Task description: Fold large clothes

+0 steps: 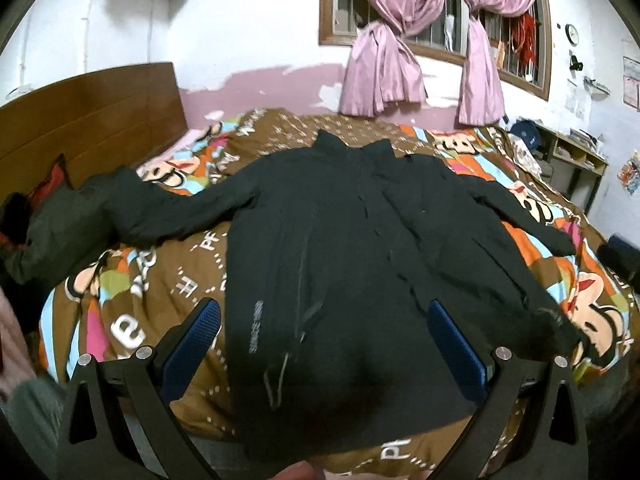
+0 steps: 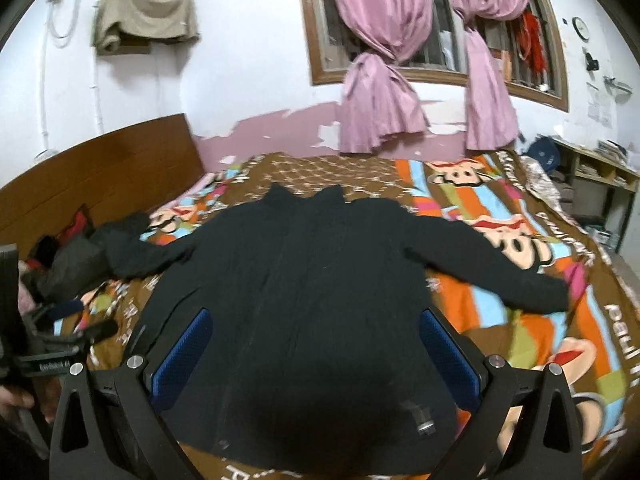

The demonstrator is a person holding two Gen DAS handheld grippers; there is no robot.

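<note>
So the black jacket [image 1: 340, 248] is laid out flat, front up, on the bed's cartoon-print blanket [image 1: 132, 312], collar pointing away toward the window wall and the hem nearest the person, which means its long body axis runs pretty much straight ahead of both tools. The sleeves are spread out sideways, so the sleeve-to-sleeve line runs crossways to the way the fingers point. The left gripper [image 1: 324, 340] is wide open and holding nothing, hanging over the hem end of the jacket; same story for the right gripper [image 2: 316, 344], spread wide and empty over the lower body of the jacket. Neither looks like it's touching the fabric, though that's hard to be sure of from these angles. The left sleeve [image 1: 160, 216] stretches off toward the headboard [image 1: 100, 120] and ends near a heap of dark clothes, and the right sleeve [image 2: 500, 280] reaches toward the foot end of the bed. Best guess: nothing's folded yet, and each sleeve sits on its own gripper's side, so the natural opener is one tool per sleeve, pulling it inward across the body.
</note>
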